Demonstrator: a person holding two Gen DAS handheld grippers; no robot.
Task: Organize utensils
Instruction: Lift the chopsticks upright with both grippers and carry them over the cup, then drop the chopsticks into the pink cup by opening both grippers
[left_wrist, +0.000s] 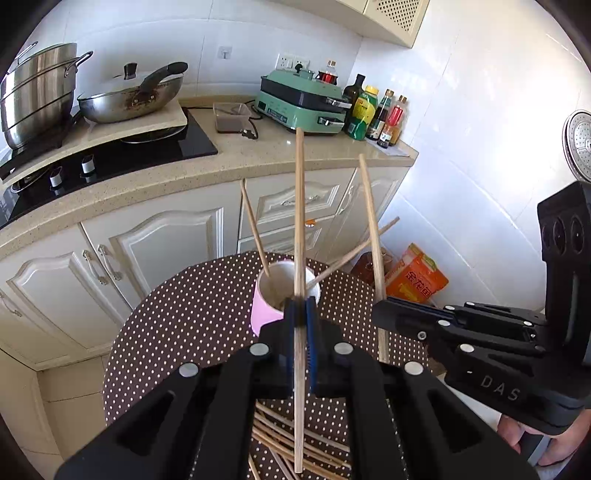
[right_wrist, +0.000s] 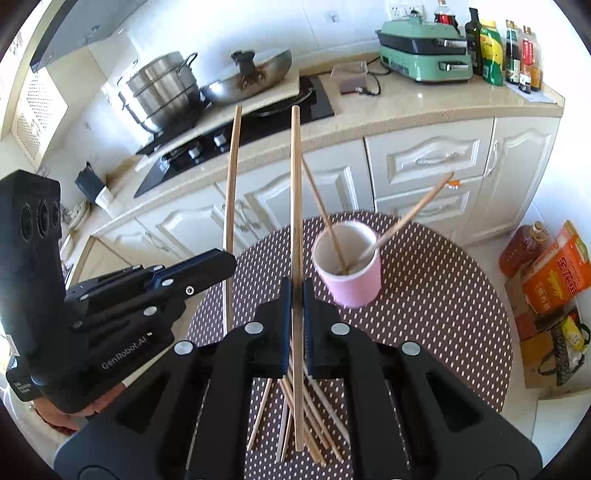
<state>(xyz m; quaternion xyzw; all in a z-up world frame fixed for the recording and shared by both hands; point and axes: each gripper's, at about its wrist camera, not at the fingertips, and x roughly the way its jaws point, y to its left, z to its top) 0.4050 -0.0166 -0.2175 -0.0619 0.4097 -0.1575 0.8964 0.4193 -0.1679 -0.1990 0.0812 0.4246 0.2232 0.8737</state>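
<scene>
Wooden chopsticks are the items being sorted, and each gripper has one clamped. The left gripper (left_wrist: 300, 308) is closed tight on a single chopstick (left_wrist: 299, 221), which stands nearly upright between its blue-edged pads, the top end reaching up past the countertop (left_wrist: 229, 155) edge in that view and the bottom end hanging below the jaws. The right gripper (right_wrist: 294, 295) is likewise closed on its own chopstick (right_wrist: 295, 192), also held close to upright. In the right wrist view the left gripper appears at the left side, its chopstick rising beside the other, the two sticks near each other but apart.

A pink cup (right_wrist: 349, 266) with a white inside stands on the round brown table (right_wrist: 436, 295) with white dots, just beyond both grippers. Two chopsticks (right_wrist: 402, 221) lean inside it, tilted in opposite directions. Neither held chopstick is in the cup; both are above the table on the near side of it.

A loose pile of chopsticks (right_wrist: 306, 421) lies flat on the table below the grippers. Behind the table, a wok (left_wrist: 129, 99) and a steel pot (left_wrist: 37, 96) sit on the countertop.
</scene>
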